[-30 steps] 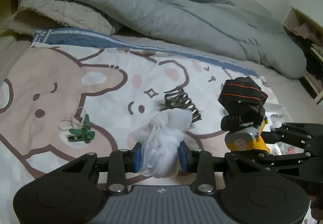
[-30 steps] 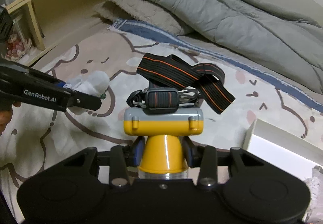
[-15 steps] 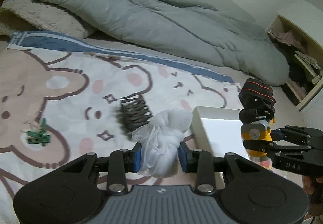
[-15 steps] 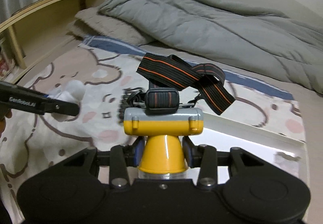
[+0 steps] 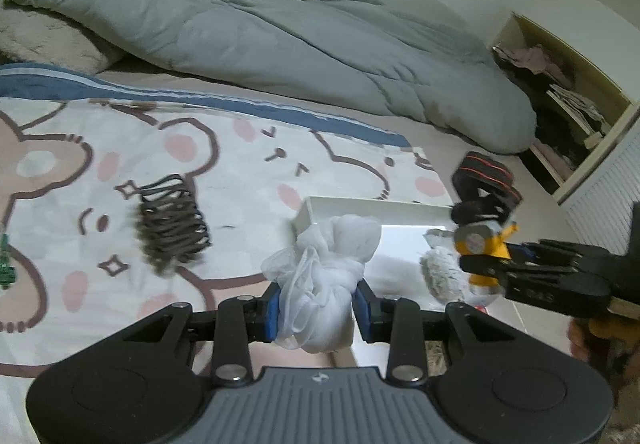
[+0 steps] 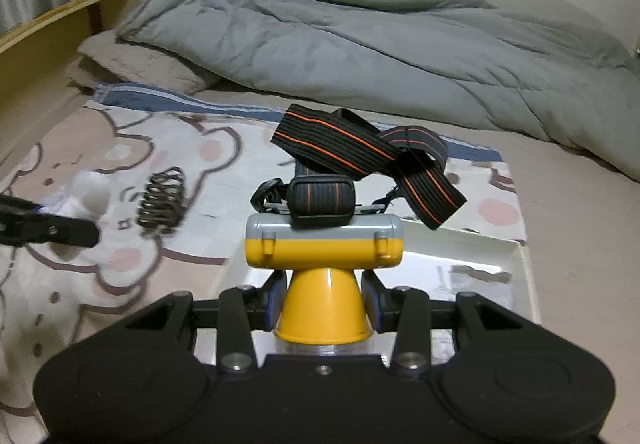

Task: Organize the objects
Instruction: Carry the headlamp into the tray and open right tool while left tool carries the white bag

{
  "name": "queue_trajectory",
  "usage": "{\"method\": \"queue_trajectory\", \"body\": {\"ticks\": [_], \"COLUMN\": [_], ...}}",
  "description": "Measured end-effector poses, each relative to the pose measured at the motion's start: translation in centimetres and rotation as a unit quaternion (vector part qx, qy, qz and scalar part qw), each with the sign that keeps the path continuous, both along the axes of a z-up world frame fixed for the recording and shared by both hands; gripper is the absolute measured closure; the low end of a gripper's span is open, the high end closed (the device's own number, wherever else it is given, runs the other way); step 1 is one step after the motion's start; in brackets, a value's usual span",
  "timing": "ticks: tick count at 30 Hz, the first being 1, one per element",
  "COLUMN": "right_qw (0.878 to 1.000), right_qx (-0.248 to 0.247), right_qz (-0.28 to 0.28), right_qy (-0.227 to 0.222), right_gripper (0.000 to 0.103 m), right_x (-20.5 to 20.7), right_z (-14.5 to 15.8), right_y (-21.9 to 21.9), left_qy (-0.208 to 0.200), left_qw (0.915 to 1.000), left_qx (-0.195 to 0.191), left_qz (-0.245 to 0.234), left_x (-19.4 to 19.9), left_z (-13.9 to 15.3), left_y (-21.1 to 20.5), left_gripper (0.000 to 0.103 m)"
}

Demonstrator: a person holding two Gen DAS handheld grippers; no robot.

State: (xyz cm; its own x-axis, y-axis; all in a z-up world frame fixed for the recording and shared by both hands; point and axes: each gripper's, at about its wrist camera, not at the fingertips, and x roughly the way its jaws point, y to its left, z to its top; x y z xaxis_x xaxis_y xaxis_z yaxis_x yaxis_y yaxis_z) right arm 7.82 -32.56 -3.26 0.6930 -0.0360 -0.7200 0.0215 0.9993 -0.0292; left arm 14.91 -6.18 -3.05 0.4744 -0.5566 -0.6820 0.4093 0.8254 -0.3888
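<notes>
My left gripper (image 5: 316,314) is shut on a white mesh ball (image 5: 324,284) and holds it over the near left corner of a white tray (image 5: 340,206). My right gripper (image 6: 325,306) is shut on a yellow and grey headlamp (image 6: 324,248) with a black, orange-striped strap (image 6: 360,152), above the same tray (image 6: 460,244). In the left wrist view the headlamp (image 5: 482,244) hangs over the tray's right side. A dark hair claw (image 5: 172,220) lies on the bear-print blanket, also in the right wrist view (image 6: 160,202).
A fluffy grey-white item (image 5: 440,272) lies in the tray. A small green clip (image 5: 6,264) lies at the far left. A grey duvet (image 5: 260,32) covers the back of the bed. A shelf with clothes (image 5: 560,104) stands at the right.
Both grippers have moved right with their loads, from over the bear blanket to over the white tray. The hair claw and green clip have slid left in view.
</notes>
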Motion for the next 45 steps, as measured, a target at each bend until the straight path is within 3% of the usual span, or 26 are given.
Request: {"method": "queue_trajectory", "body": {"ticks": [13,19,23,24,25,26,29,37,45], "right_qw": [0.997,0.990,0.989,0.989,0.990,0.990,0.992,0.994,0.995], "right_qx": [0.005,0.014,-0.007,-0.010,-0.015,-0.019,-0.026,0.017,0.044], "right_qz": [-0.040,-0.063,-0.086,-0.090,-0.091,-0.088,-0.068,-0.093,-0.094], "right_qy": [0.062,0.124,0.120,0.114,0.111,0.111,0.101,0.059,0.011], "right_gripper": [0.061,0.061,0.059,0.048,0.024,0.017,0.017,0.019,0.020], "right_x": [6.1,9.0,9.8,9.8,9.7,9.5,8.5,4.7,0.1], "right_z": [-5.1,-8.9,-10.2,-10.2,-9.9,-9.5,-8.1,-3.6,0.3], "right_y": [-3.3,-4.1,-4.6,-4.6,-4.7,-4.6,-4.4,-6.2,-7.3], "left_qy": [0.021,0.030,0.031,0.032,0.033,0.034,0.036,0.029,0.058], "left_qw": [0.9992,0.9985,0.9981,0.9980,0.9979,0.9979,0.9978,0.9968,0.9943], "left_qx": [-0.013,-0.017,-0.015,-0.013,-0.012,-0.010,-0.007,-0.004,-0.041], "left_qz": [-0.033,-0.042,-0.051,-0.053,-0.054,-0.054,-0.055,-0.075,-0.080], "left_x": [-0.2,0.1,0.4,0.5,0.5,0.6,0.8,-0.3,-1.7], "left_z": [-1.3,-1.6,-1.9,-2.1,-2.2,-2.3,-2.6,-2.6,-3.6], "left_y": [-1.5,-1.3,-1.7,-1.8,-1.9,-2.0,-2.6,-5.6,-11.3], "left_gripper": [0.065,0.065,0.065,0.065,0.065,0.065,0.065,0.065,0.065]}}
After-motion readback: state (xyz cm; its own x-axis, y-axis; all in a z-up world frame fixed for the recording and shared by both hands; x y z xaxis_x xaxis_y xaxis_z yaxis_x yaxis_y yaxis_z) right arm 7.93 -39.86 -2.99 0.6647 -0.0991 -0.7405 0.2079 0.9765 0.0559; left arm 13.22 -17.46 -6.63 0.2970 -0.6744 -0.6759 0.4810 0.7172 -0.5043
